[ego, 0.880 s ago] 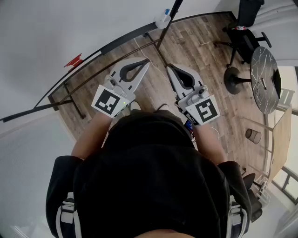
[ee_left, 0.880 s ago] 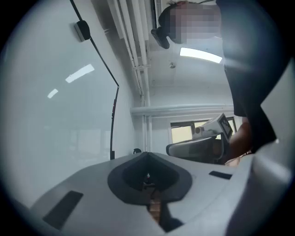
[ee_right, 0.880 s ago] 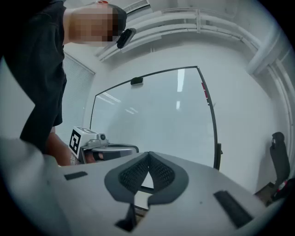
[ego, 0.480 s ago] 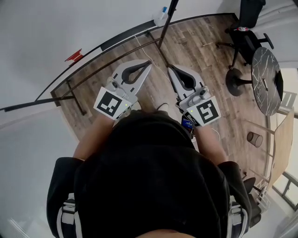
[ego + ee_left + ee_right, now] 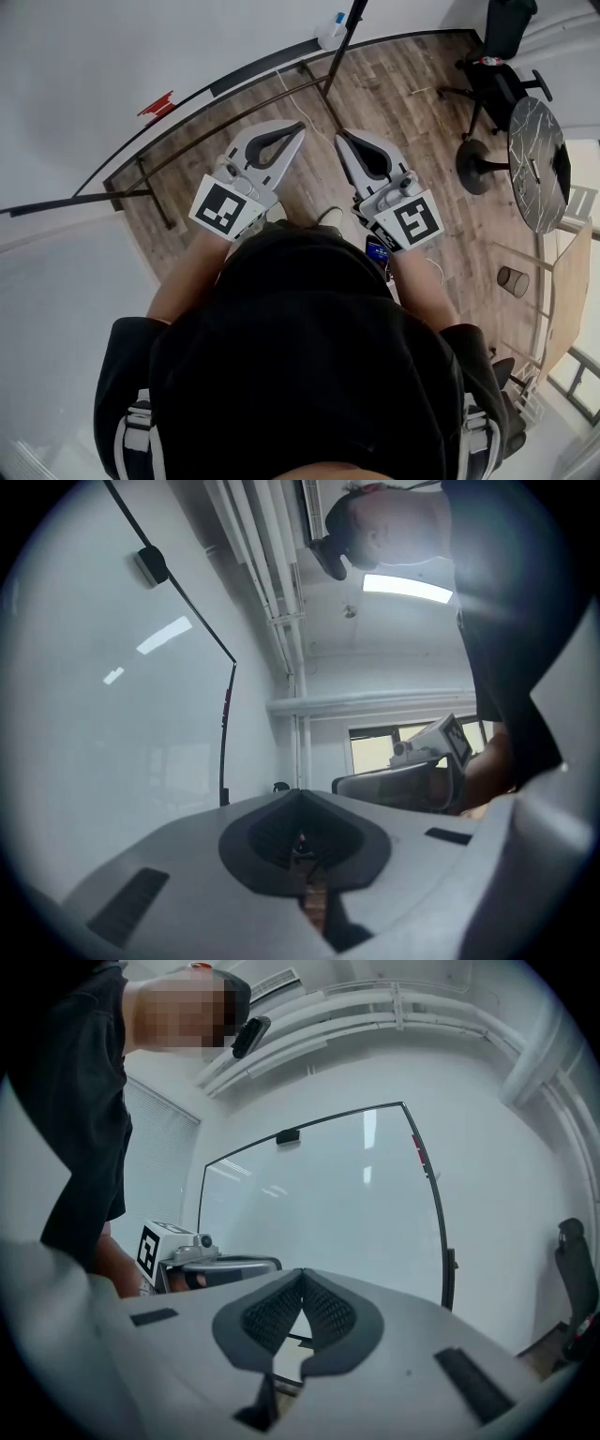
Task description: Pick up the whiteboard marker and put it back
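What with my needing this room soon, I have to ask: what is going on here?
A person stands facing a whiteboard, holding a gripper in each hand. The left gripper and the right gripper both point level towards the board, fingers together with nothing between them. A small red thing, perhaps the marker, sits at the board's edge, apart from both grippers. Nothing has been picked up yet.

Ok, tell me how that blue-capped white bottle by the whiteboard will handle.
The blue-capped bottle seems to stand upright and looks narrow, so a push may tip it. It looks like smooth plastic: probably light, perhaps slippery to grip.
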The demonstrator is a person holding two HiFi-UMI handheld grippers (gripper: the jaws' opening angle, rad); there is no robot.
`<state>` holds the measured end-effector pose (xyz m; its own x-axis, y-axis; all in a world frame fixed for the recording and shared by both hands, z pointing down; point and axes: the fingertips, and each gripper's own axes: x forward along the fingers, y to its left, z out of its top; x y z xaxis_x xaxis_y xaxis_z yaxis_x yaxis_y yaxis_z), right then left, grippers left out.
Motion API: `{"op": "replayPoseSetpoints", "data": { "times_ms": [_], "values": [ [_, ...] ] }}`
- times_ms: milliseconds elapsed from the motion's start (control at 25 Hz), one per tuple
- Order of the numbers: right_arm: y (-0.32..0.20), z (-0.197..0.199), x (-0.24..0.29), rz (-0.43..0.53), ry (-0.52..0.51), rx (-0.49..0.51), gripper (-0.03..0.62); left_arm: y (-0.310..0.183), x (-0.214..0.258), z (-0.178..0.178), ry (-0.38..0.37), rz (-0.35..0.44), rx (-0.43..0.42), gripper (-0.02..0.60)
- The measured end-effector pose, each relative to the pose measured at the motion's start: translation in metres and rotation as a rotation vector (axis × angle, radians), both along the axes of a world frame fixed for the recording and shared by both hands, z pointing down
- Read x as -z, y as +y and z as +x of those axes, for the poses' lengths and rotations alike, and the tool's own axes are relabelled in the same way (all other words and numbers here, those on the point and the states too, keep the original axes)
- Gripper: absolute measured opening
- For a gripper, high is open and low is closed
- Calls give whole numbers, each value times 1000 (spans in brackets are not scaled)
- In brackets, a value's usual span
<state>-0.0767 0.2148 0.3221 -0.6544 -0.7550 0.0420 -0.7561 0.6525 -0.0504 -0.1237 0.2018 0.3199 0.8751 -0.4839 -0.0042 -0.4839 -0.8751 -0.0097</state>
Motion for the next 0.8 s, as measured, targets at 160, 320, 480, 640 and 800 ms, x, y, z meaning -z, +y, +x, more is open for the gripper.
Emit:
{"op": "replayPoseSetpoints", "data": {
  "times_ms": [160,320,480,640,800],
  "values": [
    [1,-16,-2,-13,-6,-12,0,1,-2,-11,4,4,-19,3],
    [-4,-33,-5,-18,5,-23,0,-4,-3,-26,9,1,-39,3],
    [-8,-45,-8,-25,18,-49,0,-10,-4,-38,16,11,-52,3],
    [-16,-58,-2,-16,21,-63,0,-15,1,-48,24,16,-72,3],
    [-27,-62,-6,-8,19,-83,0,-26,-2,-53,32,14,-91,3]
  ]
}}
